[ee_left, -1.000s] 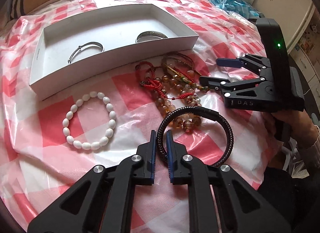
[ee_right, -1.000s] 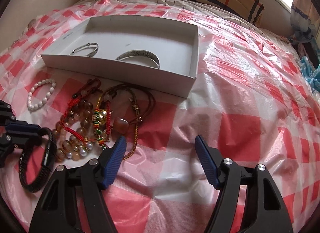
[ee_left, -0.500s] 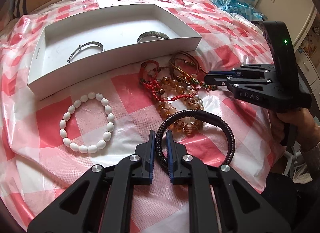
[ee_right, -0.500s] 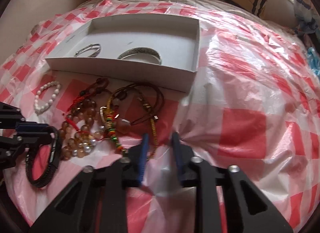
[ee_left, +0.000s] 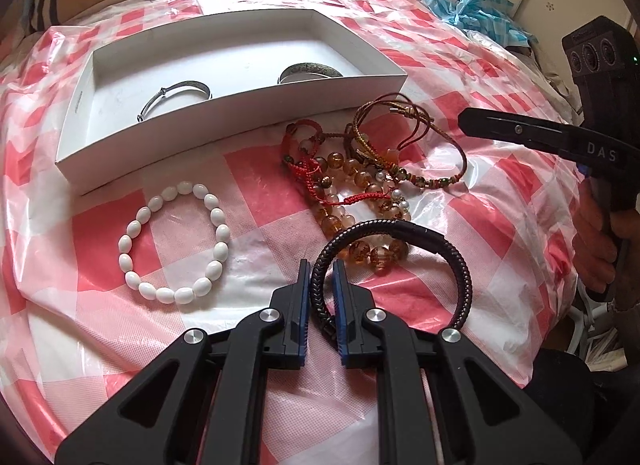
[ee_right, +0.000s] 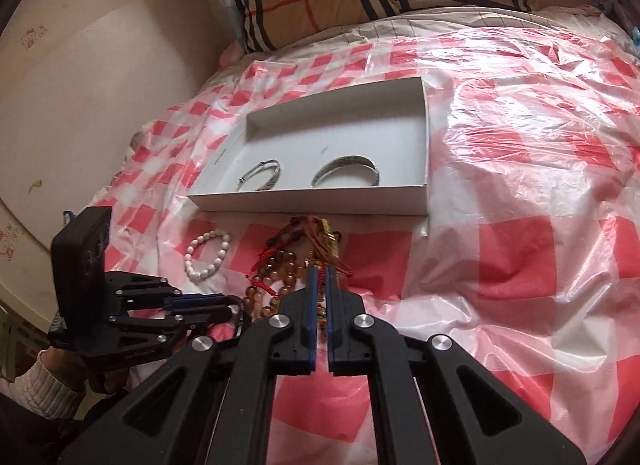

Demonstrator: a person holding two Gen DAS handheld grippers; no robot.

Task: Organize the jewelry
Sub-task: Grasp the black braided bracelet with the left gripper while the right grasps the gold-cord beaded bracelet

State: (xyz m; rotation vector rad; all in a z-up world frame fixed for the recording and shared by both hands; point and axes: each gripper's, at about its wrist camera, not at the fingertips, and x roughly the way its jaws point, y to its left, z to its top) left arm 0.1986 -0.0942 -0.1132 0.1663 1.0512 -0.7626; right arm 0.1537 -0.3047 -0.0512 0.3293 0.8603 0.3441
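Checked plastic sheet (ee_left: pixel 100 233): both grippers pinch bracelets beside white box (ee_left: pixel 224 121).

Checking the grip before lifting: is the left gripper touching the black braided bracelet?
Touching. Left wrist view shows the left gripper with both blue pads pressed on the black braided bracelet.

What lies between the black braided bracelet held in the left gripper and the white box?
A tangle of amber beads and red cords lies just beyond the black braided bracelet, before the white box; the right gripper is shut on a cord bracelet there. Then the box's near wall.
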